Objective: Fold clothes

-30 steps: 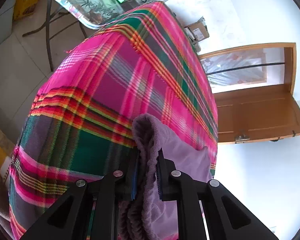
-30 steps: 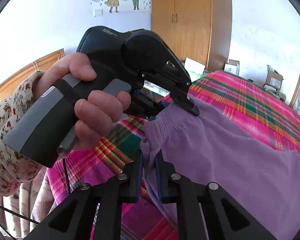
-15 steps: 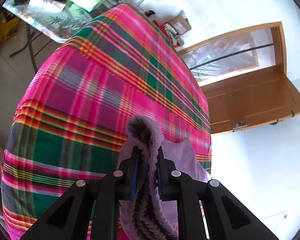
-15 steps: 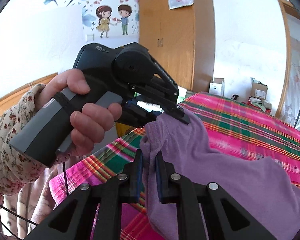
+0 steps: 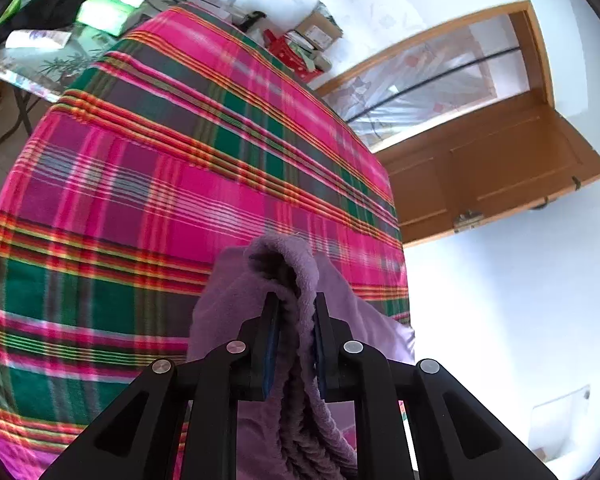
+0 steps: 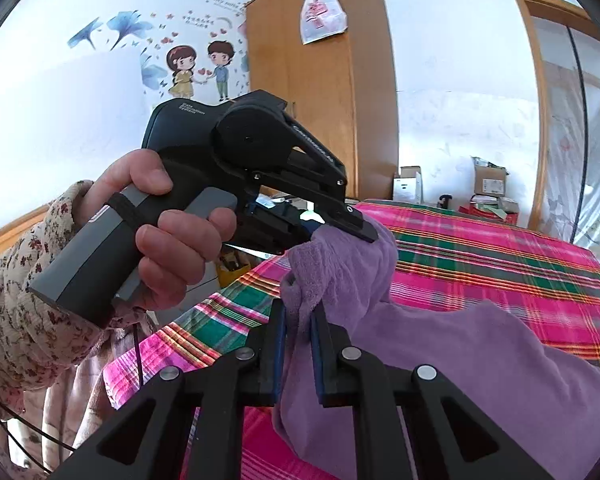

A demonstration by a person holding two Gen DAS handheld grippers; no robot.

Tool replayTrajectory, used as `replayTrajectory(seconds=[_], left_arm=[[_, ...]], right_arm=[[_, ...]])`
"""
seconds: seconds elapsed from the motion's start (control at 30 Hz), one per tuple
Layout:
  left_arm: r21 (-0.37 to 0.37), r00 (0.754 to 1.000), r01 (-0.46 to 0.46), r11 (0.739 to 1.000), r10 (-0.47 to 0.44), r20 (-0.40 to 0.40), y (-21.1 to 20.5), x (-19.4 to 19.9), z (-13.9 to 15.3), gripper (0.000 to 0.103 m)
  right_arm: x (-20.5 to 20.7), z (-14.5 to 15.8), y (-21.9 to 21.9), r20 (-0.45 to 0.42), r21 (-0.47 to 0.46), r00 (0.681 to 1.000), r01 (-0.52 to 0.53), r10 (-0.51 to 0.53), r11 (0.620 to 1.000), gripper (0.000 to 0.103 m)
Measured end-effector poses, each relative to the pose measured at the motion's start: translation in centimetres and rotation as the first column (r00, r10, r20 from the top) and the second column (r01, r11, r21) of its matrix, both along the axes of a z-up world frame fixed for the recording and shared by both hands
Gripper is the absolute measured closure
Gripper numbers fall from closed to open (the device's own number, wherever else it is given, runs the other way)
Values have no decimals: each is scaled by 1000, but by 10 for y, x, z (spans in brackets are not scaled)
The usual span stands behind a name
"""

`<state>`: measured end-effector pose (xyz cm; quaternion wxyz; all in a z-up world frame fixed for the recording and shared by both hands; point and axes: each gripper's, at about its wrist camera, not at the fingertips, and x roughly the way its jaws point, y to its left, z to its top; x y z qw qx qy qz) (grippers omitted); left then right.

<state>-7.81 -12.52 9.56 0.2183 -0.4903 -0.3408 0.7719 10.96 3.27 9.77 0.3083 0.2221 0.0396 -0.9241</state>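
While we look along the left claw (image 5: 294,338), its two blue-faced pads are clamped on a thick gathered edge of the purple garment (image 5: 284,276), which bunches up in a hump just ahead of the tips and trails back down under the claw. Beyond it lies the plaid bedspread (image 5: 148,184), stretching away toward a wooden door (image 5: 496,168); the cloth we can see hangs above the spread on this side. We judge that the free length of the garment runs off to the right of this claw, toward the other hand.

From the right wrist view, the right claw (image 6: 298,346) is likewise closed on a fold of the same purple garment (image 6: 460,364), which rises from its tips to the left claw (image 6: 354,226), gripped by a hand (image 6: 160,236) in a floral sleeve (image 6: 16,312). The two grips sit close together on one bunched edge, the left one higher and farther out. The body of the garment spreads to the right and lies on the bedspread (image 6: 480,248). So, in our judgement, the coming move turns on drawing the claws apart along that edge, the long axis running rightward across the bed.
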Motion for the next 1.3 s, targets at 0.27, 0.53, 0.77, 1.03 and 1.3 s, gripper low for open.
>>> replayTrajectory(seconds=[0.27,0.53,0.77,1.03,1.3], left_arm=[[11,999,39,999,-39,2,27,-3,-1,88],[32,996,85,996,-86,8,54,-10,-8,88],[56,991,136,989,-137,7,78,-16,-13,88],[69,982,186,980,-187,5,105,-21,-14,87],[73,978,207,976,-208,8,123,-22,-13,87]], right_arm=[[4,1,26,-5,-12,999,51,-51,999,91],[7,-1,48,-11,-16,994,111,-111,994,91],[8,-2,70,-5,-21,984,179,-179,984,91],[10,-1,93,-4,-30,971,240,-240,970,91],[14,1,110,-10,-36,961,275,-276,961,91]])
